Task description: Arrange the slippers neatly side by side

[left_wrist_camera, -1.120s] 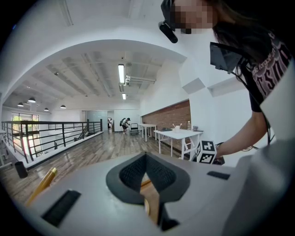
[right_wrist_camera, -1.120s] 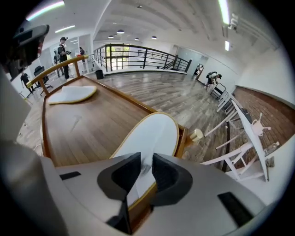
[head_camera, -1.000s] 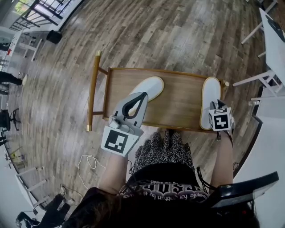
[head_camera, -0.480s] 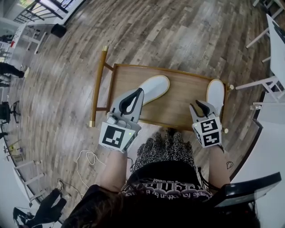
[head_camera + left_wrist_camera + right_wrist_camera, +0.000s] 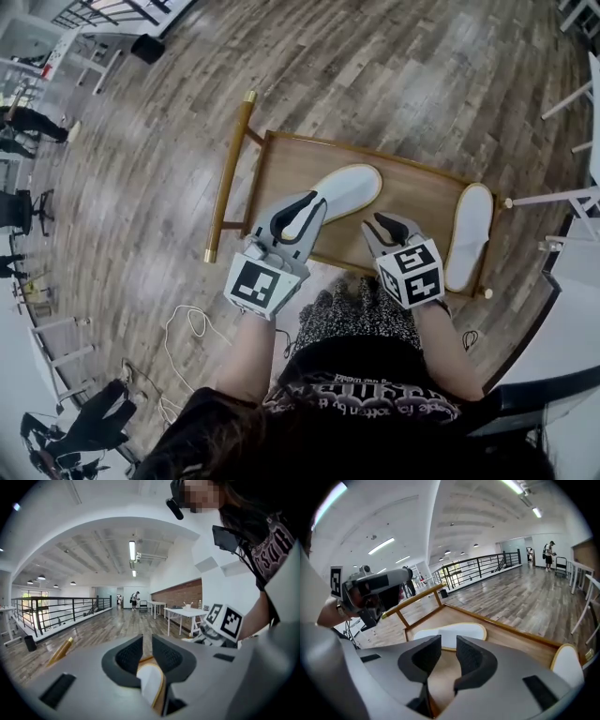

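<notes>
Slippers (image 5: 354,184) are white, tan-rimmed; left gripper (image 5: 313,202) jaws, just opening, straddle one; right gripper (image 5: 382,221) jaws stand apart.

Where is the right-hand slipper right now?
Head view: the right-hand slipper lies lengthwise at the tray's right end, just right of the right gripper and well apart from the other slipper.

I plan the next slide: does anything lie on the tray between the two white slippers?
Nothing visible does. The tray between the left slipper and the right slipper is bare wood; only the right gripper hangs above it.
</notes>
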